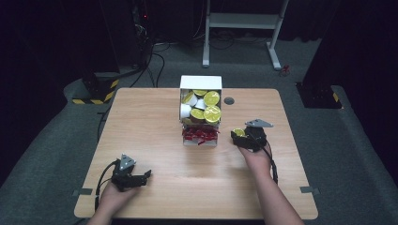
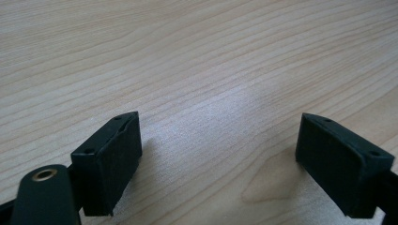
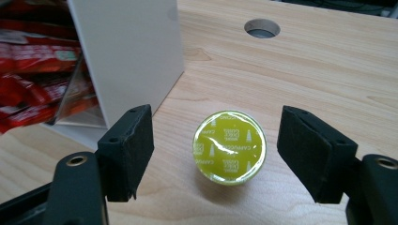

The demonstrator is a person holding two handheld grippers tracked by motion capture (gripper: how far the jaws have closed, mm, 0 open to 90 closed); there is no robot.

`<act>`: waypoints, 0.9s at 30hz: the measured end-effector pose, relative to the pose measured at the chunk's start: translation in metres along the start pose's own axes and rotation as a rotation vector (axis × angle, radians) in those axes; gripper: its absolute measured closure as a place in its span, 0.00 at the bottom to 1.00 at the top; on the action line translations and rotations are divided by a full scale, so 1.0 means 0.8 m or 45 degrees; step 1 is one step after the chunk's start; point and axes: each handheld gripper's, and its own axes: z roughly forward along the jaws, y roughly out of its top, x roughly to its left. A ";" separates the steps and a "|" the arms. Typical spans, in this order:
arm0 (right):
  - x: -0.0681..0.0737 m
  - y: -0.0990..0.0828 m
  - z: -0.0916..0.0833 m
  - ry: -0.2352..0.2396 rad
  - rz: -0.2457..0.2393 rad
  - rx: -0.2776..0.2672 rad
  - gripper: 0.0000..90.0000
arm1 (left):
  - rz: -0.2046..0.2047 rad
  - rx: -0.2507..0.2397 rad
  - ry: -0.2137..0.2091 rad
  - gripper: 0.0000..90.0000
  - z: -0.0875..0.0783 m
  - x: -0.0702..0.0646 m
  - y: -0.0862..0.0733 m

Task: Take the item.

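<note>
In the right gripper view, the white cardboard box and the red foil packets inside it run off the upper left of the frame. The small print on the yellow-green foil-lidded capsule is too blurred to read. In the high view, both forearms leave the bottom edge.

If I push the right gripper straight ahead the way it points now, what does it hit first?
Probably the yellow-lidded capsule: it sits on the table between the right gripper's open jaws, untouched. The white box stands off to the side.
</note>
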 end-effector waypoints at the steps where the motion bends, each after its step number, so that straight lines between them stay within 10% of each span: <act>1: 0.000 -0.003 -0.007 0.008 -0.007 -0.010 0.31 | 0.000 0.000 0.000 0.17 0.000 0.000 0.000; 27: -0.021 -0.098 -0.077 -0.004 -0.025 0.039 0.15 | 0.000 -0.001 0.000 0.17 0.000 0.000 0.000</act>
